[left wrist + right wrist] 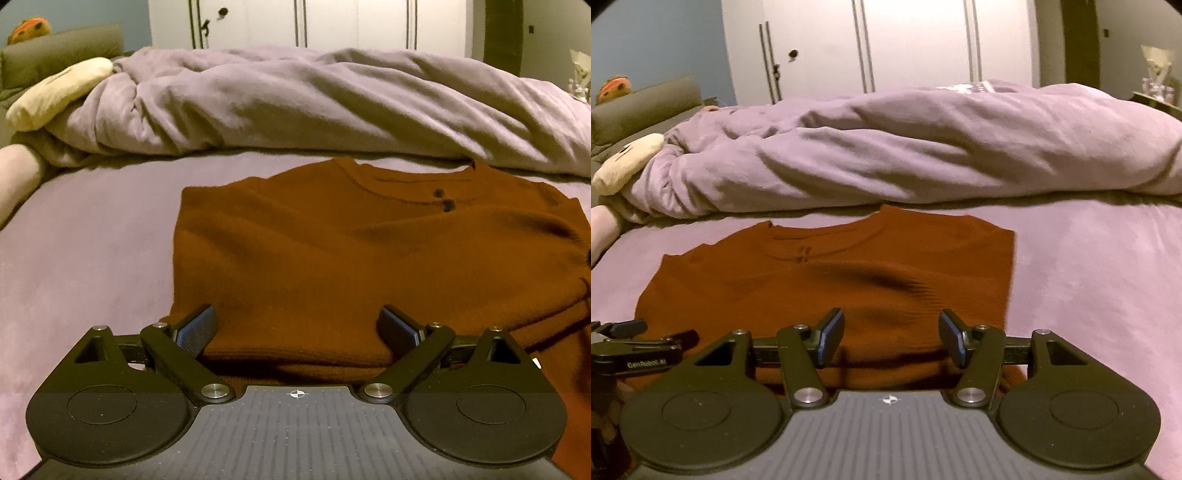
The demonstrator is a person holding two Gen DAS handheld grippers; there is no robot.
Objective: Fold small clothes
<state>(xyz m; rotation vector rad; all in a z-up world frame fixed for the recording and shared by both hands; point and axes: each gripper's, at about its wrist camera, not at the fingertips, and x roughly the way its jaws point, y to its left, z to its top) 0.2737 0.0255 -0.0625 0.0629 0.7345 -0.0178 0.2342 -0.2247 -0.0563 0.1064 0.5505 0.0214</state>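
A rust-brown knit sweater (pixel 332 251) lies flat on the lilac bed sheet (pixel 85 258), collar and two dark buttons away from me, sleeves folded in. It also shows in the right wrist view (pixel 827 284). My left gripper (pixel 297 325) is open, its blue-padded fingers spread over the sweater's near hem at the left side. My right gripper (pixel 892 338) is open over the near hem at the right side. The left gripper (pixel 624 332) shows at the left edge of the right wrist view.
A bunched lilac duvet (pixel 332 107) lies across the bed behind the sweater. A cream pillow (pixel 55 92) and a grey headboard cushion (pixel 62 51) are at far left. White wardrobe doors (pixel 905 44) stand behind the bed.
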